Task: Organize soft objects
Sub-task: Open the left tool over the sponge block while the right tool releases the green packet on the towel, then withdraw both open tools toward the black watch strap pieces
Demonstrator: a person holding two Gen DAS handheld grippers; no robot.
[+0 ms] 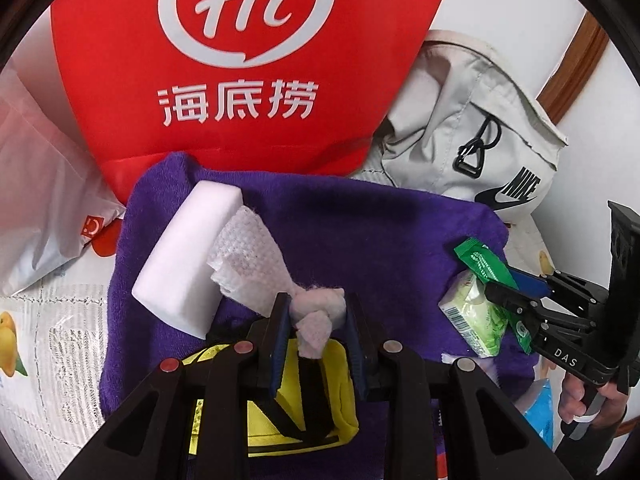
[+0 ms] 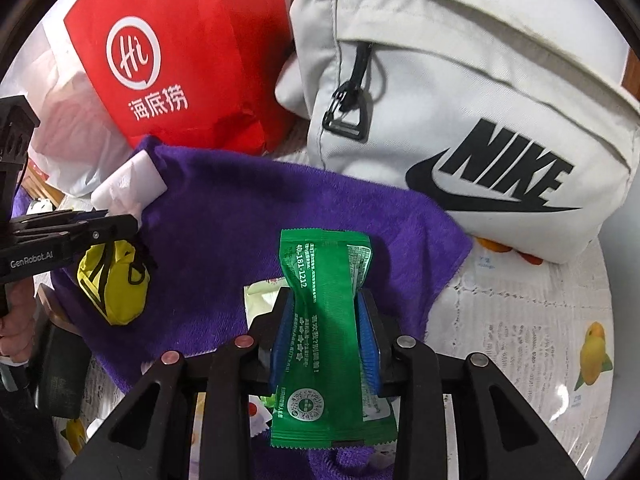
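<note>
Above the purple towel (image 1: 360, 232), a crumpled white wipe (image 1: 256, 264) is clamped in the left gripper (image 1: 316, 320) fingers, while a green sachet (image 2: 324, 320), long axis running along the fingers, is pinched by the right gripper (image 2: 326, 332).

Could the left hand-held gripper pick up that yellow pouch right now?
Probably not yet: the left hand-held gripper is right above the yellow pouch, but its jaws are already shut on a white tissue.
</note>
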